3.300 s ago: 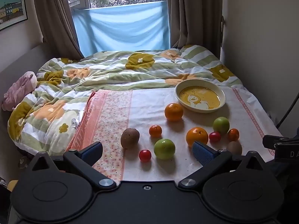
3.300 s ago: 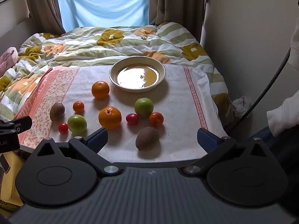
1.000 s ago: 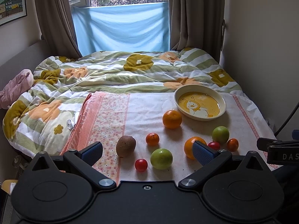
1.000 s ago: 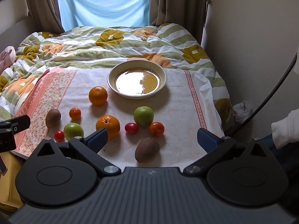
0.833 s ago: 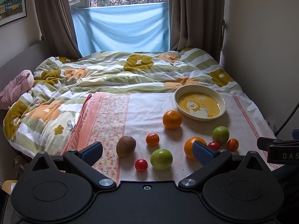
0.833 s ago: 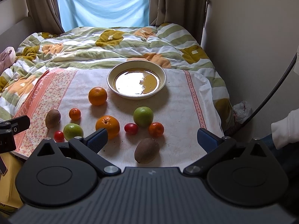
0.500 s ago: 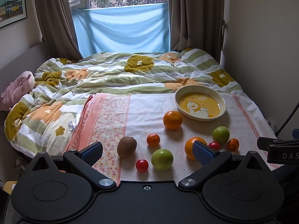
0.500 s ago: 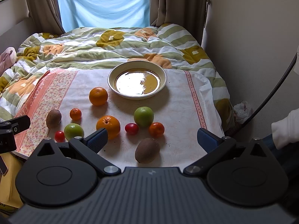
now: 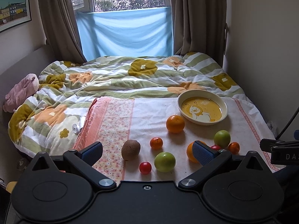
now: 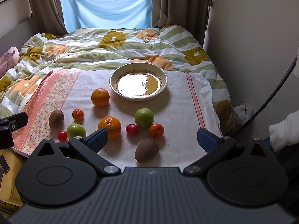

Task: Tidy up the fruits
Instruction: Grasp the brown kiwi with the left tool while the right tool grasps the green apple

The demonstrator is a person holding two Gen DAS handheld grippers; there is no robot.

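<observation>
Several fruits lie on a white and pink cloth (image 10: pixel 177 102) spread on a bed: two oranges (image 10: pixel 100 97) (image 10: pixel 109 127), two green apples (image 10: pixel 144 117) (image 10: pixel 76 131), two kiwis (image 10: pixel 147 150) (image 10: pixel 56 118), two tangerines and two small red tomatoes (image 10: pixel 132 129). A cream bowl (image 10: pixel 138 67) with a yellow inside stands behind them, empty; it also shows in the left wrist view (image 9: pixel 202 110). My left gripper (image 9: pixel 147 152) is open and empty, held before the left fruits. My right gripper (image 10: pixel 152 140) is open and empty, just short of the near kiwi.
A striped flowered quilt (image 9: pixel 121 78) covers the bed behind the cloth. A pink soft toy (image 9: pixel 20 91) lies at the far left. A wall (image 10: pixel 261 46) runs along the right side, with a dark cable (image 10: pixel 272 93) hanging there. Curtains and a window stand at the back.
Both views have shifted only slightly over the last second. The fruits and the bowl have not moved, and both grippers stay open.
</observation>
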